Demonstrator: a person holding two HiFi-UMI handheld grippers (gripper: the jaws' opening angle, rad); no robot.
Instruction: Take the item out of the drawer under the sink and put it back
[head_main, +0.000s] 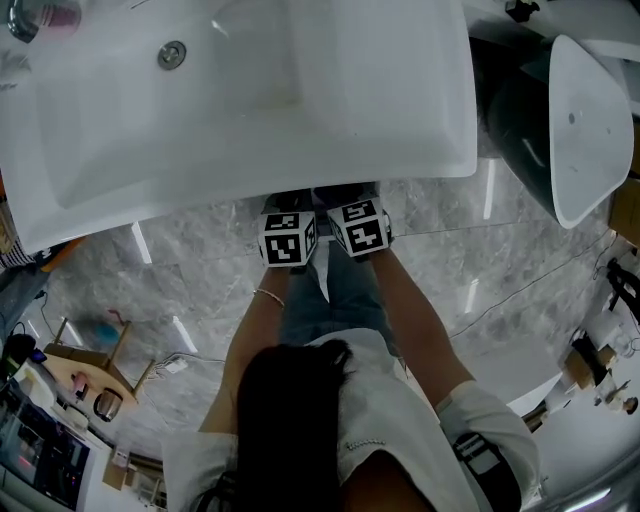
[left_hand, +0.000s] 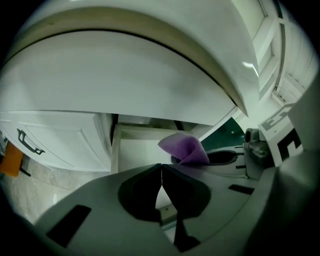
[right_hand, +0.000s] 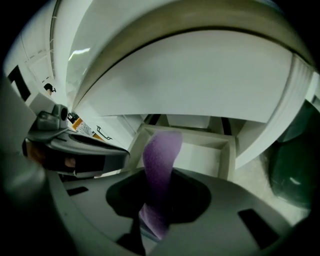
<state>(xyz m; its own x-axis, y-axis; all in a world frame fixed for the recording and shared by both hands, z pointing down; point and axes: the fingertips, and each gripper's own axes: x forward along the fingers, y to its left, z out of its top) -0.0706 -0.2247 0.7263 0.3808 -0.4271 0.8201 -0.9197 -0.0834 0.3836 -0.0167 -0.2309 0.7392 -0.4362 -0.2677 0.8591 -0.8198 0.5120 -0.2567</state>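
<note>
Two grippers are hanging side by side, nearly touching, just under the front rim of the white sink (head_main: 350, 80), above the grey marbled floor (head_main: 450, 260). Both are facing the open drawer (right_hand: 200, 150) beneath the basin.

The right gripper (right_hand: 156, 210) is clamping a purple cloth (right_hand: 161, 155). Its jaws are standing partway closed, with the pads pressing on the cloth's near end. The rest of the strip is reaching forward past the tips and showing against the drawer's pale inside. Whether it is touching the drawer cannot be told.

The left gripper (left_hand: 161, 172) is holding nothing, and its jaws are meeting tip to tip. In its view the cloth is showing just to the right, above the right gripper's body.

The drawer is standing pulled out from the white cabinet, beside a door with a dark handle (left_hand: 27, 142).
</note>
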